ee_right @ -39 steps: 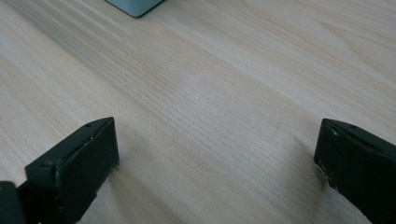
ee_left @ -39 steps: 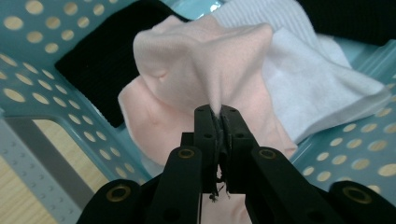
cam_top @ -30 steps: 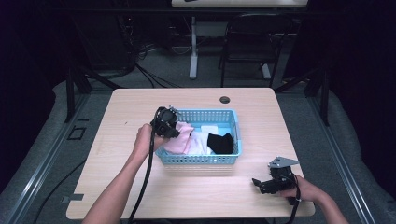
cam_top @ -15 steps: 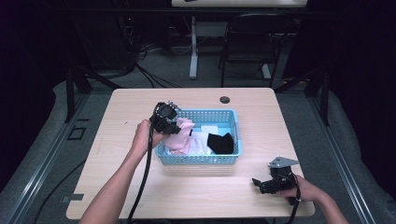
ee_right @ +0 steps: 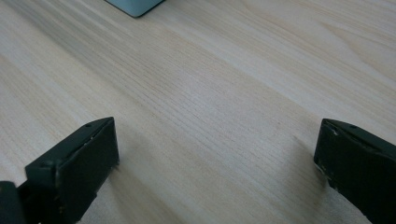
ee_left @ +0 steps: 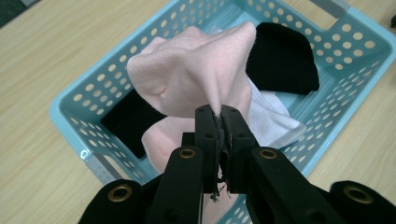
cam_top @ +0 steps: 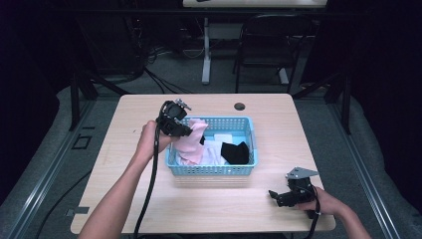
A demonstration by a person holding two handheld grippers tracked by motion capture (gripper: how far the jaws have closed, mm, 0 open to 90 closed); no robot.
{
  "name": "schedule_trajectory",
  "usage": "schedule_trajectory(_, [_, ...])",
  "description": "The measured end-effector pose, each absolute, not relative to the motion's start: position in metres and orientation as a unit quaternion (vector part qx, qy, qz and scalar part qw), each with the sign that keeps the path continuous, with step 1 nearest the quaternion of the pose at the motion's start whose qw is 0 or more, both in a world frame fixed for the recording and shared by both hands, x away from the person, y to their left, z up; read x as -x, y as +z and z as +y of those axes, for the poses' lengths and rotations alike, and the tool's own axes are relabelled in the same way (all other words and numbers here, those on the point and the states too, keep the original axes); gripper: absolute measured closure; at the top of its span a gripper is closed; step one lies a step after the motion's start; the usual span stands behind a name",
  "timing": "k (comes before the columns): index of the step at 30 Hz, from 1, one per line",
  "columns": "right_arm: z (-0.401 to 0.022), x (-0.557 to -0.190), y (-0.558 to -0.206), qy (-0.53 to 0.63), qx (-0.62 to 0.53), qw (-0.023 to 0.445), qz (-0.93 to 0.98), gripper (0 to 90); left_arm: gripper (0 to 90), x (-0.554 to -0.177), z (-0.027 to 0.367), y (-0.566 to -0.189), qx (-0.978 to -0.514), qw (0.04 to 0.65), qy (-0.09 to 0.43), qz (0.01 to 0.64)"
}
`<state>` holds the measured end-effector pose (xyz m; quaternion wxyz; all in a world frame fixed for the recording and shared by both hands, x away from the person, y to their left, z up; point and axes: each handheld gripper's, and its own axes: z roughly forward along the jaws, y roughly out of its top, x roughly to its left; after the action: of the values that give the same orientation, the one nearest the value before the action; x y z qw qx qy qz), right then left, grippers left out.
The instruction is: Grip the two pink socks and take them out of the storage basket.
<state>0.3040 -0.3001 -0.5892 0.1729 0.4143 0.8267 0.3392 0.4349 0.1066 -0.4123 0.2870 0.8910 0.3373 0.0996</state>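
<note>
**Pink cloth pinched and halfway out of the basket**

Pink fabric is clamped between the jaws of the left gripper (ee_left: 218, 122), which have closed flat on a peak of the pink cloth (ee_left: 201, 74). From that pinch the cloth hangs down in a loose fold, its lower part draped inside the blue basket (ee_left: 70, 116) at its left end. In the high view the left gripper (cam_top: 185, 130) sits above the basket's left rim, with the cloth (cam_top: 191, 144) trailing from it down into the basket (cam_top: 214, 171).

The step in hand looks like pulling one piece of laundry out of the basket. The cloth is gripped but not yet free, so the next move calls for more lift until the hem clears the rim, then a carry to bare tabletop, probably toward the left or near edge.

Beneath and beside the pink piece lie a white cloth (ee_left: 273, 119) and a black cloth (ee_left: 285, 58); the risk is snagging one of them on the way up.

The right gripper (cam_top: 284, 195) rests near the tabletop's near right corner, well apart from the basket, its jaws spread wide over bare wood (ee_right: 210, 102) with nothing between them.
</note>
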Motion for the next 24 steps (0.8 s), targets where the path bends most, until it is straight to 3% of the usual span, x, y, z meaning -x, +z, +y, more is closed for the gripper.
schedule_trajectory(13, [-0.3,-0.304,-0.589,0.339,-0.414,0.173,0.827,0.0,86.5,-0.432,0.125,-0.383,-0.881,0.302,0.125,0.342])
schedule_trajectory(24, [-0.3,-0.304,-0.589,0.339,-0.414,0.173,0.827,0.0,86.5,-0.428,0.165,-0.367,-0.863,0.311,0.145,0.371])
